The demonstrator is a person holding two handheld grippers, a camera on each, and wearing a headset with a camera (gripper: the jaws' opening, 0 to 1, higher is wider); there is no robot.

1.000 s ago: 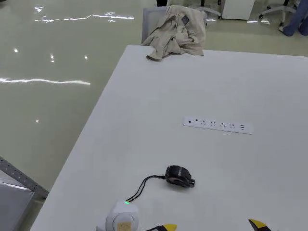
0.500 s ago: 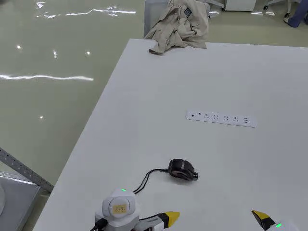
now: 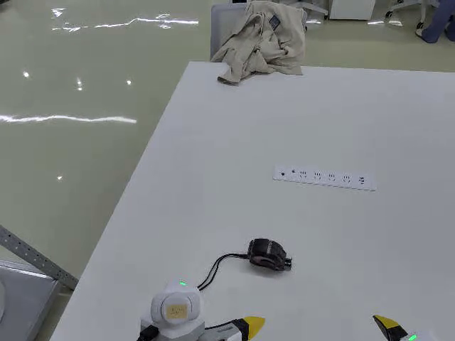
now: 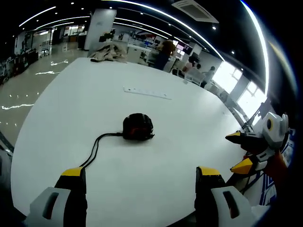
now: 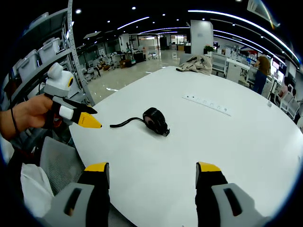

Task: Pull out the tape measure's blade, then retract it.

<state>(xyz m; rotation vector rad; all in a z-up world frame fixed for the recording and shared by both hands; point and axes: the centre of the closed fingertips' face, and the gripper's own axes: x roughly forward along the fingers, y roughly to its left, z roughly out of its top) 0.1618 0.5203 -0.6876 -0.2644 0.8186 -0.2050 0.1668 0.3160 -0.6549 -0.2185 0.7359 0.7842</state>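
A black tape measure [image 3: 267,253] lies on the white table [image 3: 341,106], its blade in and a black wrist cord [image 3: 213,271] trailing to the left. In the left gripper view the tape measure [image 4: 138,126] sits ahead of my left gripper [image 4: 140,172], whose yellow-tipped jaws stand wide open and empty. My right gripper [image 5: 152,166] is open and empty too, with the tape measure [image 5: 155,120] ahead of it. In the head view the left gripper [image 3: 249,327] and right gripper [image 3: 387,327] hover at the near edge, short of the tape.
A white power strip [image 3: 325,177] lies beyond the tape measure. A beige jacket [image 3: 261,39] is draped over a chair at the table's far edge. The table's left edge [image 3: 135,192] drops to shiny floor. Shelving with bins [image 5: 42,52] stands to the left.
Both grippers have edged slightly further into the head view from the bottom. The tape measure has not moved; the camera shifted a little.
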